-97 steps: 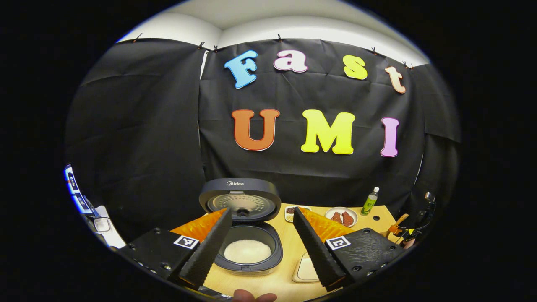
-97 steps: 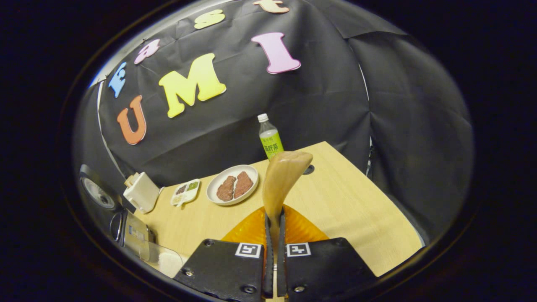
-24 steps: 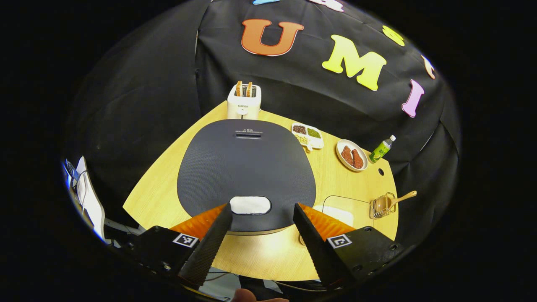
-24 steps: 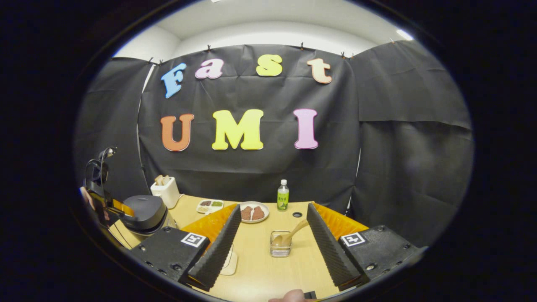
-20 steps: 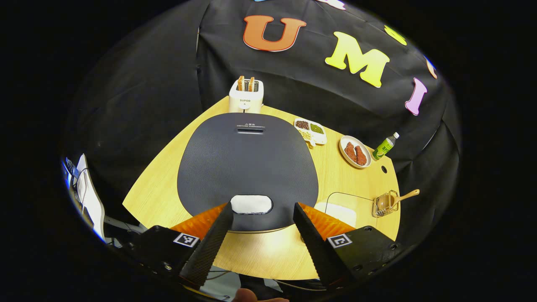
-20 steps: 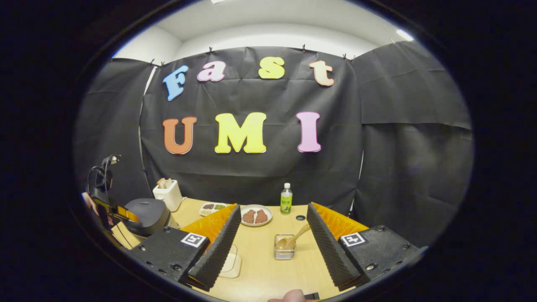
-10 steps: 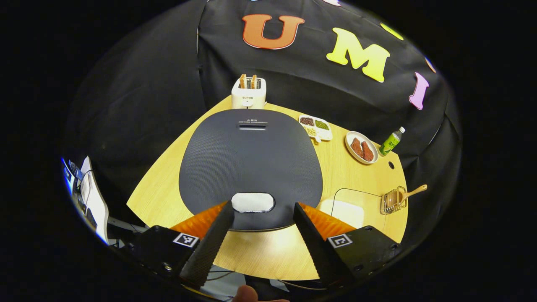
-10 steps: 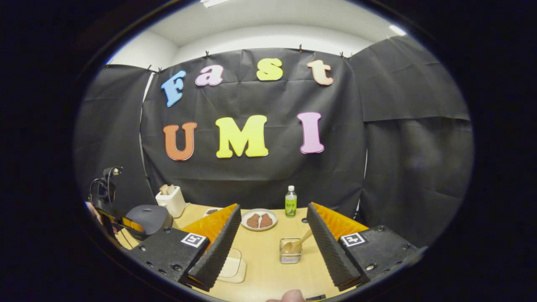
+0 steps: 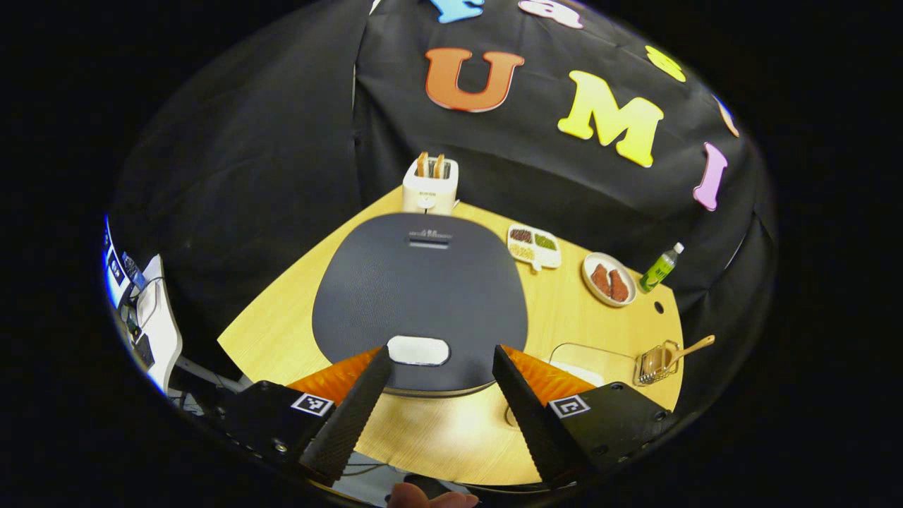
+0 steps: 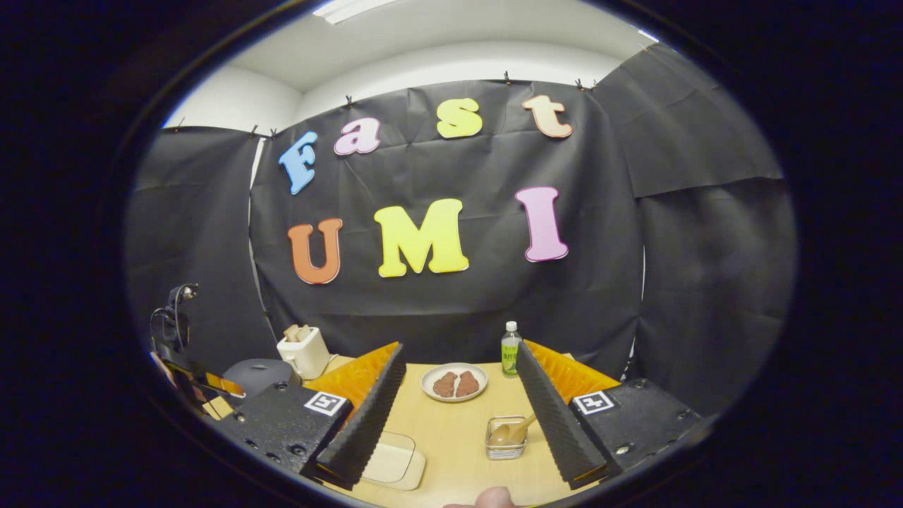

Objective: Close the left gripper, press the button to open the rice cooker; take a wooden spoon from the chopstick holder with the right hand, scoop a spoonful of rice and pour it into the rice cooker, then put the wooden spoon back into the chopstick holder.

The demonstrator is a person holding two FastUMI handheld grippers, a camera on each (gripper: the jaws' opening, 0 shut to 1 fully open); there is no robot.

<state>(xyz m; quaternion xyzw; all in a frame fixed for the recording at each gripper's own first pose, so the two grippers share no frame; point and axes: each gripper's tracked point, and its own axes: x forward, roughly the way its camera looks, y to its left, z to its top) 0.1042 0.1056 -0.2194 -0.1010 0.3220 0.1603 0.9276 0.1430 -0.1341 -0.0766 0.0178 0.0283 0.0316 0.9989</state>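
The dark grey rice cooker point(image 9: 420, 289) sits with its lid down in the left gripper view, its pale button point(image 9: 418, 350) at the near edge. My left gripper point(image 9: 439, 363) hovers open above and just in front of that button, touching nothing. The wooden spoon point(image 9: 688, 347) leans in the wire chopstick holder point(image 9: 652, 360) at the right, beside the clear rice container point(image 9: 585, 356). In the right gripper view my right gripper point(image 10: 458, 356) is open and empty, drawn back from the chopstick holder point(image 10: 506, 439), where the spoon point(image 10: 520, 427) rests. The rice container point(image 10: 391, 458) lies near its left finger.
On the wooden table point(image 9: 282, 331) stand a toaster point(image 9: 430, 187), a divided dish point(image 9: 535, 245), a plate of meat point(image 9: 609, 279) and a green bottle point(image 9: 659, 267). The right gripper view has the cooker point(image 10: 257, 372) far left, with the left gripper point(image 10: 201, 384) above it.
Since 4.8 s ago the cooker lid has come down and the spoon has gone from my right gripper into the holder. In the last second both grippers drew back slightly, staying open.
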